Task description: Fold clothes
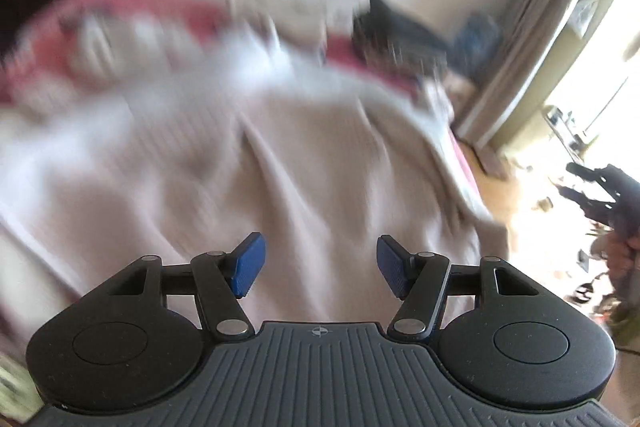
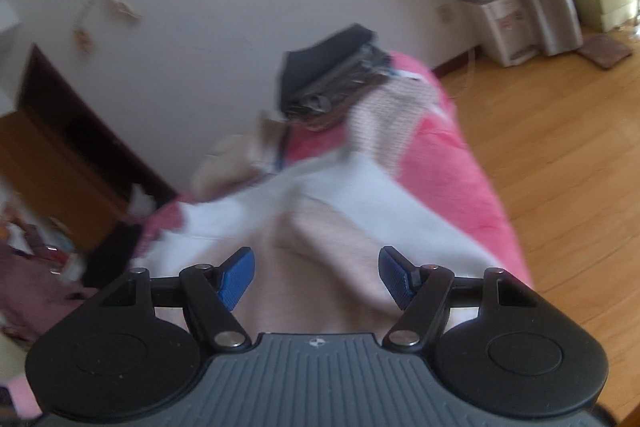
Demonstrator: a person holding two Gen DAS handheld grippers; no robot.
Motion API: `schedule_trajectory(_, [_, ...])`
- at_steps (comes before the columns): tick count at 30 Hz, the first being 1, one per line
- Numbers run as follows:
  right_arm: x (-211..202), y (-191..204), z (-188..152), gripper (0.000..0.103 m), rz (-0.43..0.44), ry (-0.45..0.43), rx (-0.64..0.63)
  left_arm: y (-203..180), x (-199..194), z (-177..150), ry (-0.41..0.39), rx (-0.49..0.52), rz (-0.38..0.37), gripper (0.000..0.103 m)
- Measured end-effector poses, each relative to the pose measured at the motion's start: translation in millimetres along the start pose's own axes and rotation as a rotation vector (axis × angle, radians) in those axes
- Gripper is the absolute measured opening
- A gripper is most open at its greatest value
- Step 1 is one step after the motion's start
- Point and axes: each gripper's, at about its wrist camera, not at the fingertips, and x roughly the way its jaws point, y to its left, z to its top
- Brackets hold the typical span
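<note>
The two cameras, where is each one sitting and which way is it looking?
Left wrist: sits on the left gripper, looking down along its open jaws at a beige garment on the pink bed; the other gripper shows far right.
Right wrist: sits on the right gripper, open jaws, facing the same garment, the wall and the wooden floor.
Both share the garment, the bed and a dark clothes pile.

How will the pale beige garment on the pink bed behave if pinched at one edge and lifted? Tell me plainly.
The pale beige garment will probably go floppy: it lies in soft creases and folds. It looks thin, so likely light. It drapes over the pink bed, so a one-edge lift would likely drag the rest along.
</note>
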Motion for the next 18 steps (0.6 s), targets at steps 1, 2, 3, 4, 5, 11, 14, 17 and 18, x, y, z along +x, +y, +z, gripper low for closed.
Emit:
schedule_trajectory(1, [-5.5,11.3,4.9,0.072,0.021,0.000,-0.004,7.3,-15.1,15.9,-0.032,0.022,0.026,0.062])
schedule_trajectory(2, [-10.7,24.1,7.6,0.072,0.027,-0.007,-0.014,12.8,-24.5,28.5,-0.055,0.047,0.042,0.063])
schedule_trajectory(3, [-15.8,37.4,9.6,0.072,0.030,-0.016,-0.026,17.4,-31.3,39.5,-0.075,0.074,0.052,0.064])
schedule_trajectory(4, [-20.8,50.7,11.7,0.072,0.032,-0.025,-0.038,22.1,-35.0,50.2,-0.094,0.088,0.068,0.066])
schedule_trajectory(5, [-24.0,63.3,11.6,0.072,0.030,-0.033,-0.044,27.2,-37.4,59.4,-0.110,0.100,0.077,0.066])
schedule_trajectory(11, [-20.6,123.6,20.9,0.071,-0.004,-0.059,-0.061,46.0,-19.0,90.1,-0.137,0.139,-0.016,0.066])
schedule_trajectory(14, [-18.4,151.4,41.0,0.071,0.002,-0.083,-0.068,41.1,9.9,98.2,-0.074,0.173,-0.076,0.066])
schedule_trajectory(17, [-15.4,172.3,74.5,0.071,0.063,-0.105,-0.055,37.6,34.7,99.4,-0.028,0.209,-0.091,0.066])
schedule_trajectory(18, [-13.2,177.8,87.1,0.071,0.087,-0.117,-0.051,39.5,42.2,99.8,-0.014,0.207,-0.083,0.066])
